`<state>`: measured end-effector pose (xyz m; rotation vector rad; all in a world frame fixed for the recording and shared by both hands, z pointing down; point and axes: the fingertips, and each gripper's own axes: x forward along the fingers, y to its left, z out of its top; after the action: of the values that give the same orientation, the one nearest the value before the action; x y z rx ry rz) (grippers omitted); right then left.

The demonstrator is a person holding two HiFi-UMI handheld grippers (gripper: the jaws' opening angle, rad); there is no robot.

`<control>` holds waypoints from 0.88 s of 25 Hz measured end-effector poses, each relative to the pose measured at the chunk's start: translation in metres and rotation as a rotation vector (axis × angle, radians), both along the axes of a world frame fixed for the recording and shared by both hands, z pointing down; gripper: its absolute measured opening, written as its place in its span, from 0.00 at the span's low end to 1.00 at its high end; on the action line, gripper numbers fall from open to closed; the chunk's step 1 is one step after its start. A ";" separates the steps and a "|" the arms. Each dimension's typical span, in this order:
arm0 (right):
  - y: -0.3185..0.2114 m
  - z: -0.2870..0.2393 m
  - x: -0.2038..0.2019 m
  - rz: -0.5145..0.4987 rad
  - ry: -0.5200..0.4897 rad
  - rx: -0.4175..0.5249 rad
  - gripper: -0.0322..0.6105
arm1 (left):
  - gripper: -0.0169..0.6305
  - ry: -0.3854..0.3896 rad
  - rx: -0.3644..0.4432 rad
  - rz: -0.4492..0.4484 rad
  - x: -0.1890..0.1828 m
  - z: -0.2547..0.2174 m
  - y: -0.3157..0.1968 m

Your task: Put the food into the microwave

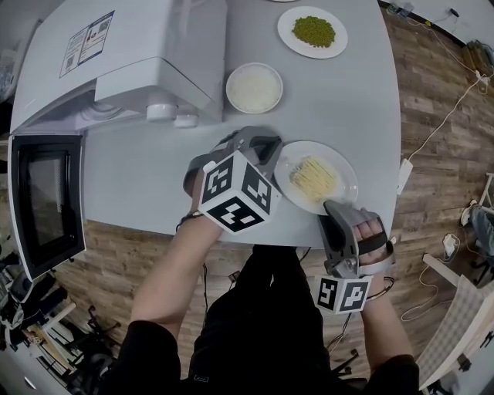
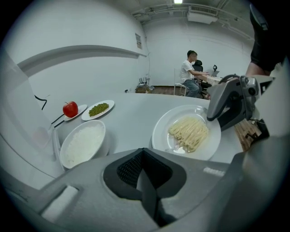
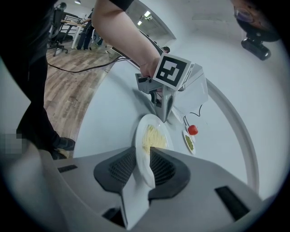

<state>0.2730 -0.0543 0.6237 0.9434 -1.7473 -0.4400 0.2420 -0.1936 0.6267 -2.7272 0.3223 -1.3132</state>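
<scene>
On the table (image 1: pixel 154 177), a plate (image 1: pixel 297 154) holds noodles (image 1: pixel 313 177).

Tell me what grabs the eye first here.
A white plate of noodles sits at the near edge of the table, its rim pinched between the right gripper's fingers. The left gripper, fingers shut and empty, is at the plate's other side. At far left the microwave stands with its door swung open.

Wood-plank floor (image 1: pixel 432 116) runs round the pale grey surface (image 1: pixel 154 185), with thin cables (image 1: pixel 455 104) trailing across the boards. White walls (image 2: pixel 172 50), a ceiling light (image 2: pixel 177 1), and far back someone (image 2: pixel 189 72) seated at a desk.
</scene>
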 end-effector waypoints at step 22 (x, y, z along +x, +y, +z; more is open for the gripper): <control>0.028 0.006 0.001 -0.101 0.172 0.036 0.12 | 0.04 -0.074 0.043 0.136 0.019 -0.002 0.009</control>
<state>0.2742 -0.0264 0.6301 0.8202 -1.6388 -0.6025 0.2614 -0.1846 0.6250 -2.6061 0.1543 -1.3496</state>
